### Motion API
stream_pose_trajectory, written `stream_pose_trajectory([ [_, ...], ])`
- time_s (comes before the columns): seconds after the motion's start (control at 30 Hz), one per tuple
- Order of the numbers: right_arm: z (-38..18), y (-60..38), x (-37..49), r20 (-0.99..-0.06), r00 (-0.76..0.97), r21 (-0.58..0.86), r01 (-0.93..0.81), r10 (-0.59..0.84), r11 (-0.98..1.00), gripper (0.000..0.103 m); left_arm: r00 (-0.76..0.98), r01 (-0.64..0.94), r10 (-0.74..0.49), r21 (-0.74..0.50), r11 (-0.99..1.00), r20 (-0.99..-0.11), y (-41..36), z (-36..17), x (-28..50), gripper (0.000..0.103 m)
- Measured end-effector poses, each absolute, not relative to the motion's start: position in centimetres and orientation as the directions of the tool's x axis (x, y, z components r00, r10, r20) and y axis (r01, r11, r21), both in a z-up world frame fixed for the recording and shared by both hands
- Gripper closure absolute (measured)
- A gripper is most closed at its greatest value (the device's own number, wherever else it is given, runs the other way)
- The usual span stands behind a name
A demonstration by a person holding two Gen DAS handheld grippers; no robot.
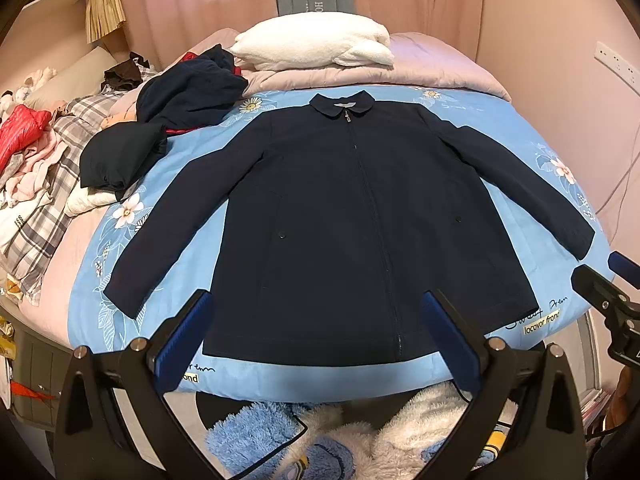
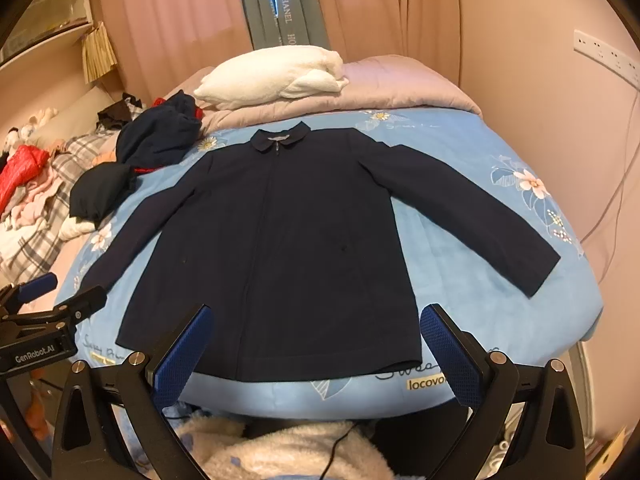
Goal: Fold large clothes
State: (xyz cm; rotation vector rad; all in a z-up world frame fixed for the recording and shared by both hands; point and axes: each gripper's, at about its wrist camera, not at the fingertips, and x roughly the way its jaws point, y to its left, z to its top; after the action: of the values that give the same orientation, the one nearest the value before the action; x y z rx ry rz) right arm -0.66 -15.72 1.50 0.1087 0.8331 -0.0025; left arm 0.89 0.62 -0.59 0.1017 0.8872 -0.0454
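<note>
Jacket [image 1: 340, 220], dark navy and zipped shut, fills the centre of the left wrist view, lying flat and face up on a blue flowered blanket [image 1: 520, 168] with the collar toward the top of the frame and the hem toward the bottom. Both sleeves spread out and downward to the lower left and the right edge. The left gripper [image 1: 320, 340] hangs over the hem at the bottom centre, its blue-padded fingers [image 1: 184, 344] spread wide with nothing between them. At the right edge the tip of the other tool shows. A heap of dark clothes [image 1: 160, 128] sits in the upper left, touching the blanket but apart from the jacket, and a white pillow [image 1: 316, 44] lies at the top.

From the right wrist view the jacket [image 2: 272, 248] sits centre-left, one sleeve running to the cuff [image 2: 540, 272] at the right. The right gripper [image 2: 316, 344] is also wide apart and holds nothing, hovering over the hem.

No fold looks begun, so the step in hand is likely bringing a sleeve across the chest. Pinching near the cuff and again near the shoulder, lifting only slightly and laying the sleeve straight, should keep the body from dragging or wrinkling.
</note>
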Motion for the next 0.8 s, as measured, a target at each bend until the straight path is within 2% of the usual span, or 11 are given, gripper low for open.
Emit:
stream_pose_trajectory([
  [0.8, 1.13, -15.71, -0.34, -0.745, 0.666, 0.097, 0.044, 0.043, 0.994, 0.001, 0.624, 0.083, 0.008, 0.076, 0.994, -0.782, 0.70, -0.71, 1.45, 0.000],
])
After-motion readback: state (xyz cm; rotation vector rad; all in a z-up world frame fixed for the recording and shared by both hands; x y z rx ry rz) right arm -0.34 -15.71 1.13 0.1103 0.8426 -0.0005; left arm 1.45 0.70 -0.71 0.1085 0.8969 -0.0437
